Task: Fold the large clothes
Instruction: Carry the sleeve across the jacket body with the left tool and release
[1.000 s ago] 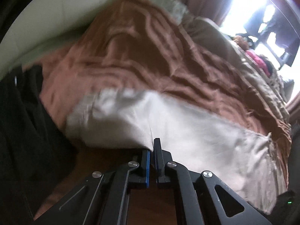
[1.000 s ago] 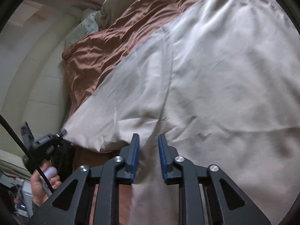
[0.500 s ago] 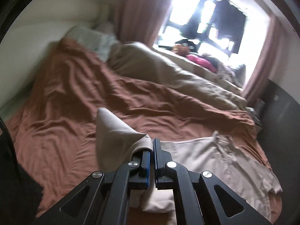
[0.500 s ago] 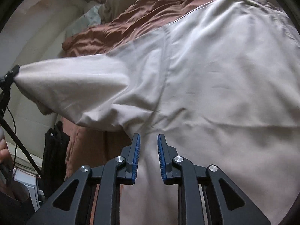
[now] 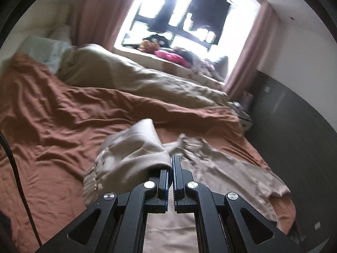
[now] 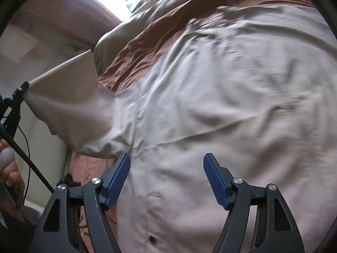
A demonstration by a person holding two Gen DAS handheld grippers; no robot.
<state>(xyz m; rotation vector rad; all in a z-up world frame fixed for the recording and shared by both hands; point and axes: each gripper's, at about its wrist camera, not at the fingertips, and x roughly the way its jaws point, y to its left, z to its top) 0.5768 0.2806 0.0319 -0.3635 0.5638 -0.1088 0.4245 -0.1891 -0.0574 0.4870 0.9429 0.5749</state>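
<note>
A large beige shirt point(image 6: 221, 97) lies spread on a bed with a rust-brown sheet point(image 5: 52, 126). My left gripper point(image 5: 170, 164) is shut on the shirt's sleeve point(image 5: 134, 154) and holds it lifted over the shirt body point(image 5: 221, 172). In the right wrist view the lifted sleeve point(image 6: 69, 97) stretches left to the left gripper point(image 6: 19, 92). My right gripper point(image 6: 166, 168) is open wide and empty, just above the shirt near its button placket point(image 6: 151, 238).
A beige duvet point(image 5: 130, 78) is heaped along the far side of the bed, with a pillow point(image 5: 44, 50) at the head. A bright window point(image 5: 181, 19) with a cluttered sill is behind. A dark cabinet point(image 5: 294, 126) stands at the right.
My left gripper has lifted the sleeve off the bed and carried it across over the shirt body. My right gripper has opened from narrow to wide.
</note>
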